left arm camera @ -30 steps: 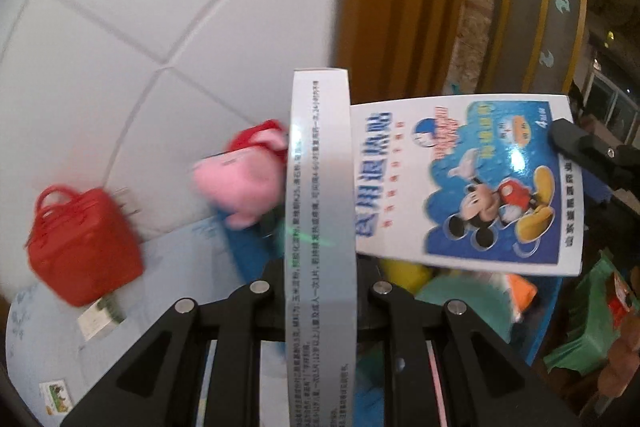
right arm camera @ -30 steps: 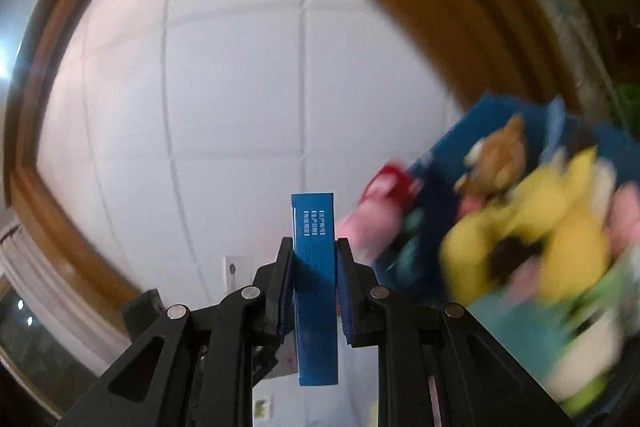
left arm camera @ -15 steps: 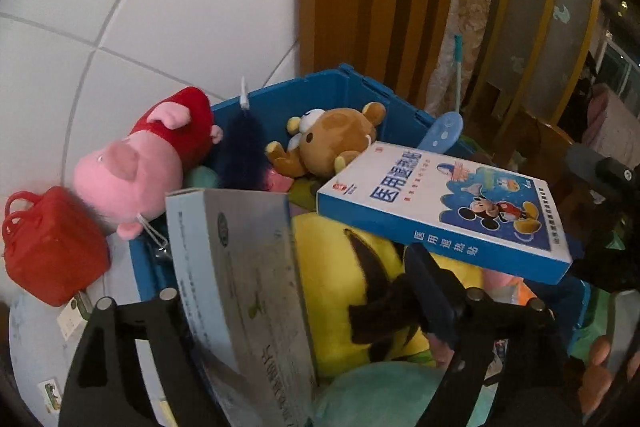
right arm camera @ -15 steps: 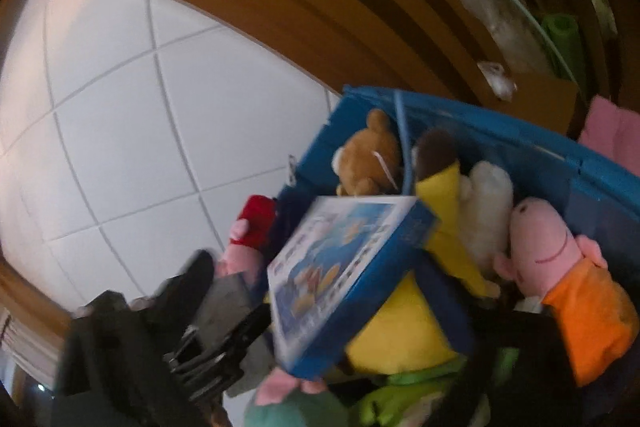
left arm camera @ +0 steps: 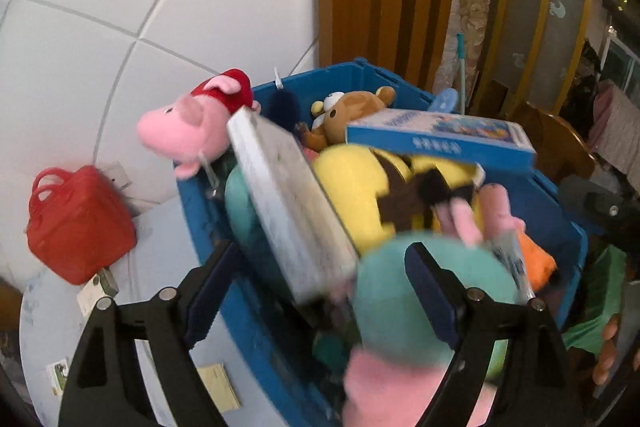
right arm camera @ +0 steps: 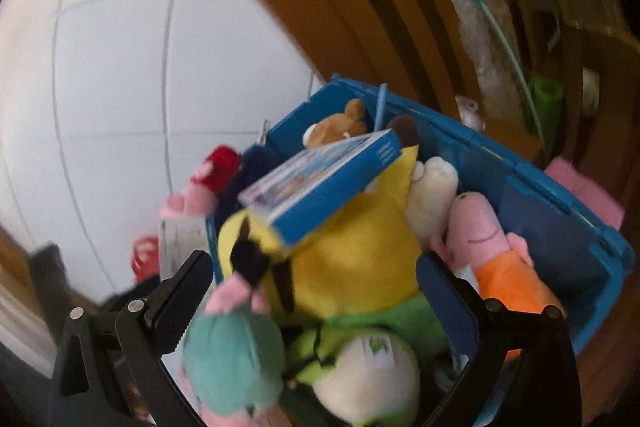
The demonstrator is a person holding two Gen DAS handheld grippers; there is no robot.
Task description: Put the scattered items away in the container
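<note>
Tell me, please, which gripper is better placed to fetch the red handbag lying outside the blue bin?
Left, probably. The red handbag lies in plain view left of the open, empty left gripper; from the right gripper, the blue plastic bin largely hides it.

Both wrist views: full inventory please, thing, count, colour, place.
bin: 1, blue, packed with toys
blue box: 1, on the yellow plush
white box: 1, tilted at bin's left edge
yellow plush: 1, bin centre
bear plush: 1, brown, bin's far end
pig plush: 1, pink and red, over bin rim
orange-dressed pig: 1, bin's right side
teal plush: 1, near end
red bag: 1, outside bin
left gripper: open
right gripper: open
</note>
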